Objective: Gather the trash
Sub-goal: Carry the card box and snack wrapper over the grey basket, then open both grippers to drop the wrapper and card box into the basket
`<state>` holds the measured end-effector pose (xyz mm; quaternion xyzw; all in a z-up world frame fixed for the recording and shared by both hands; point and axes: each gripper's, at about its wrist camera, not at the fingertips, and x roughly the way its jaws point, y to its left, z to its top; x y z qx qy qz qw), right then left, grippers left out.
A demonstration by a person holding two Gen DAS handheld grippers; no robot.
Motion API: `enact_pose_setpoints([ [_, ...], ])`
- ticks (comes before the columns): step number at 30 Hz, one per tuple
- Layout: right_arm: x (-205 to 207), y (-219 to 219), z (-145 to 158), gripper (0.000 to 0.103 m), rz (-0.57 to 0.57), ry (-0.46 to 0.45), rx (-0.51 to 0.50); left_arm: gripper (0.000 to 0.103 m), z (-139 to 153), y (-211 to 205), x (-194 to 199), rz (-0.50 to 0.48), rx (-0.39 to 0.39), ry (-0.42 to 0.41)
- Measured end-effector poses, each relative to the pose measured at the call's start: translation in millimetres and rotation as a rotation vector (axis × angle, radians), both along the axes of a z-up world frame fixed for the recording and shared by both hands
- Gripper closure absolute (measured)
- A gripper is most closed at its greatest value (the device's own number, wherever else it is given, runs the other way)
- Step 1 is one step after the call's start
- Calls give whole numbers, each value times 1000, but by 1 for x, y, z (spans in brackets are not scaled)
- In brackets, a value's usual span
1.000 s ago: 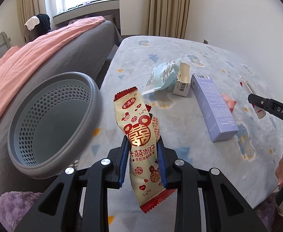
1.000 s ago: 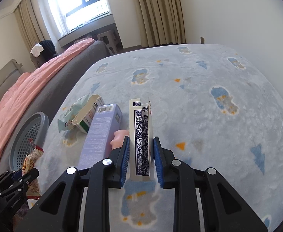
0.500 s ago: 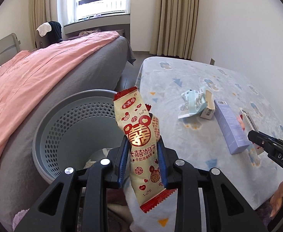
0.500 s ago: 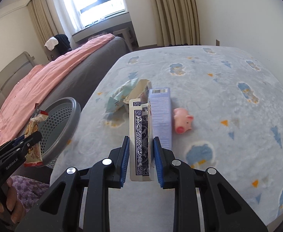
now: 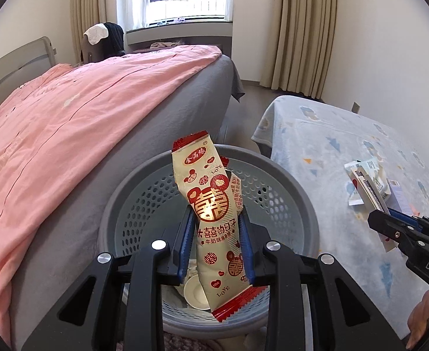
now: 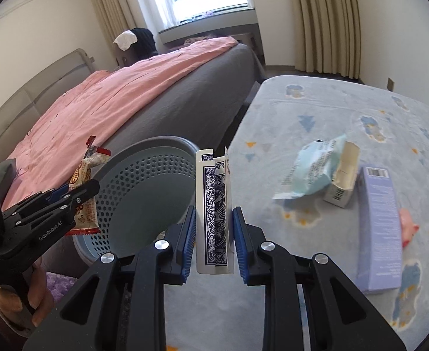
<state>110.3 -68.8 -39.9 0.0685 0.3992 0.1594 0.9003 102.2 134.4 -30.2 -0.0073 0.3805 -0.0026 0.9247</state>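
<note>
My left gripper (image 5: 216,231) is shut on a cream and red snack wrapper (image 5: 211,204) and holds it upright over the grey perforated trash basket (image 5: 290,181). A white cup lid (image 5: 195,289) lies in the basket's bottom. My right gripper (image 6: 214,231) is shut on a blue and white playing card box (image 6: 214,204), above the table edge beside the basket (image 6: 144,187). The right gripper also shows in the left wrist view (image 5: 390,222). The left gripper shows in the right wrist view (image 6: 80,194) with the wrapper (image 6: 84,187).
On the blue patterned tablecloth (image 6: 331,111) lie a light blue crumpled packet (image 6: 314,172), a small open carton (image 6: 341,181), a lilac box (image 6: 379,234) and a pink pig toy (image 6: 407,228). A bed with a pink cover (image 5: 68,122) stands left of the basket.
Both grippers have swung left from the table toward the basket. The wrapper now hangs over the basket's opening, and the card box has come to the table edge.
</note>
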Motion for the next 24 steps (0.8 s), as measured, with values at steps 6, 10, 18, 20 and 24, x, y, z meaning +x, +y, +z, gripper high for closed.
enact_pose_setpoints([
  [6, 24, 33, -7, 77, 69, 13, 0, 75, -17, 23, 10, 66, -14, 27],
  [10, 38, 45, -14, 77, 95, 30, 0, 75, -26, 31, 15, 93, -43, 52],
  [18, 55, 59, -21, 77, 121, 43, -10, 71, -33, 43, 23, 138, -55, 67],
  [20, 55, 60, -22, 77, 119, 40, -10, 63, -33, 44, 24, 145, -56, 67],
  [24, 54, 59, -22, 64, 114, 37, -13, 50, -31, 47, 23, 160, -53, 57],
])
